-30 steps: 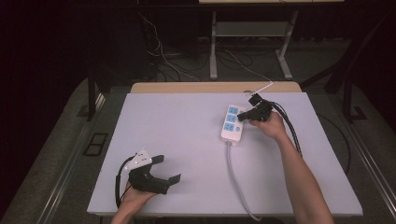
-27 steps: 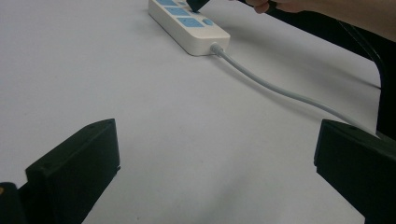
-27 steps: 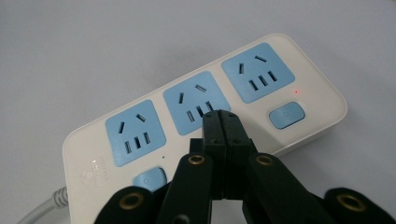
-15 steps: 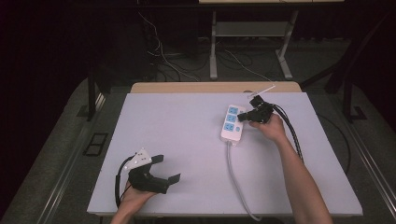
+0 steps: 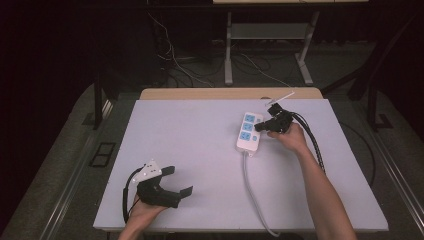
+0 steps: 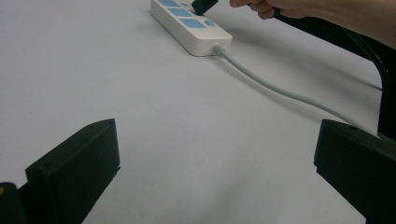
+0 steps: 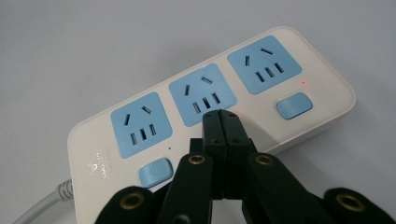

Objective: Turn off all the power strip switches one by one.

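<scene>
A white power strip [image 5: 249,132] with three blue sockets lies on the right half of the pale table [image 5: 190,130]. Its grey cable [image 5: 252,190] runs toward the front edge. My right gripper [image 5: 260,127] is shut with nothing between its jaws. In the right gripper view its tips [image 7: 220,116] sit on the strip [image 7: 322,112] just below the middle socket, between two blue switch buttons. A small red light glows beside the tips. My left gripper [image 5: 181,180] rests open near the front left. The left gripper view has its jaws wide apart [image 6: 217,140] and the strip [image 6: 191,25] far ahead.
A wooden strip [image 5: 230,93] borders the table's far edge. Beyond it are metal frame legs [image 5: 228,55] and loose cables on the dark floor. The right gripper's black cable [image 5: 315,145] trails along the forearm.
</scene>
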The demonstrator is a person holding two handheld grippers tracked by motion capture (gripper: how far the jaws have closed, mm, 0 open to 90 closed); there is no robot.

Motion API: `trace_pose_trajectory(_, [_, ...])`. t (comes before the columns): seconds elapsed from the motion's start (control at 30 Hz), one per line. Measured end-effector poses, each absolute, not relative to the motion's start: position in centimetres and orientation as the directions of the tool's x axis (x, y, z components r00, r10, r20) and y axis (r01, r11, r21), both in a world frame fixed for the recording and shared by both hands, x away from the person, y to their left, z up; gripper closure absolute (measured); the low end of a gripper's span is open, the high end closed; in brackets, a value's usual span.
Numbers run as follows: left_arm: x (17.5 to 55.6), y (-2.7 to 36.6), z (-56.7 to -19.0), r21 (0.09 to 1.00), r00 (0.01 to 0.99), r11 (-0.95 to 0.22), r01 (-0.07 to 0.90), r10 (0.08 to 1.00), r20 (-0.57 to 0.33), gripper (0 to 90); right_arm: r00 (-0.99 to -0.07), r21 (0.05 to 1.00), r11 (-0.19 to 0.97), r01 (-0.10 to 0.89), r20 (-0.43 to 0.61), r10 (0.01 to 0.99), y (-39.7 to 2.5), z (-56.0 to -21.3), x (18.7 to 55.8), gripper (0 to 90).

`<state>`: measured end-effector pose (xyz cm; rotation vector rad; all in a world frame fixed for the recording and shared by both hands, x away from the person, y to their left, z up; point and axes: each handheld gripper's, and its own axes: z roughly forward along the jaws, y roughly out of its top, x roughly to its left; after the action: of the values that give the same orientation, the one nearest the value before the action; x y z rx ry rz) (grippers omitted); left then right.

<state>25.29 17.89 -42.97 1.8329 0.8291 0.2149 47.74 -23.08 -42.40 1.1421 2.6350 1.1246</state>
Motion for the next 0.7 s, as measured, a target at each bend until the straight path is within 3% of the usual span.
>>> trace_pose_trajectory(0.27, [25.5, 17.8, -43.0, 0.875, 0.742, -0.196, 0.442, 0.627, -0.235, 0.0, -0.725, 0.654, 0.438, 0.617, 0.255, 0.64, -23.1, -42.2, 47.8, 90.0])
trace_pose_trajectory(0.7, [25.5, 18.0, -43.0, 0.877, 0.74, -0.187, 0.442, 0.629, -0.239, 0.0, -0.721, 0.649, 0.453, 0.612, 0.221, 0.657, -23.1, -41.0, 48.1, 90.0])
